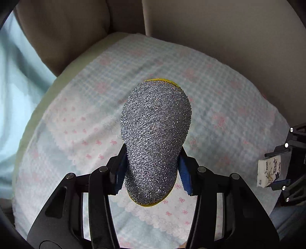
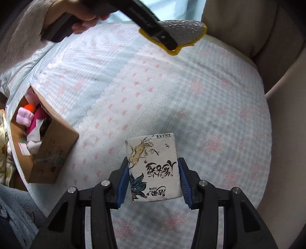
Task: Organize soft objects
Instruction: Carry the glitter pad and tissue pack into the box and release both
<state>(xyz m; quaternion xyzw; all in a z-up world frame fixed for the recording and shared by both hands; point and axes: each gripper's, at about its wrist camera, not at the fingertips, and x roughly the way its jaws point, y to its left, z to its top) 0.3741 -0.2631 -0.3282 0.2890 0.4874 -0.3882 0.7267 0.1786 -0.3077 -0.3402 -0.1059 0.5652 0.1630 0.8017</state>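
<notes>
My left gripper [image 1: 153, 153] is shut on a silver glittery scrub sponge [image 1: 155, 122] with a yellow rim, held up above the bedspread [image 1: 220, 95]. The blue pads [image 1: 184, 168] press into its narrowed waist. In the right wrist view the same sponge [image 2: 183, 28] hangs at the top in the left gripper [image 2: 168, 41], which a hand [image 2: 84, 17] holds. My right gripper [image 2: 153, 162] is shut on a white tissue pack [image 2: 155, 168] printed with black script and a yellow figure, also lifted off the bedspread. In the left wrist view the pack [image 1: 268, 172] shows at the right edge.
An open cardboard box [image 2: 57, 141] sits at the left edge of the bedspread [image 2: 191, 95], with pink, white and orange soft items inside. Beige cushions [image 1: 63, 28] rise behind the bed, and pale blue fabric [image 1: 11, 86] lies to the left.
</notes>
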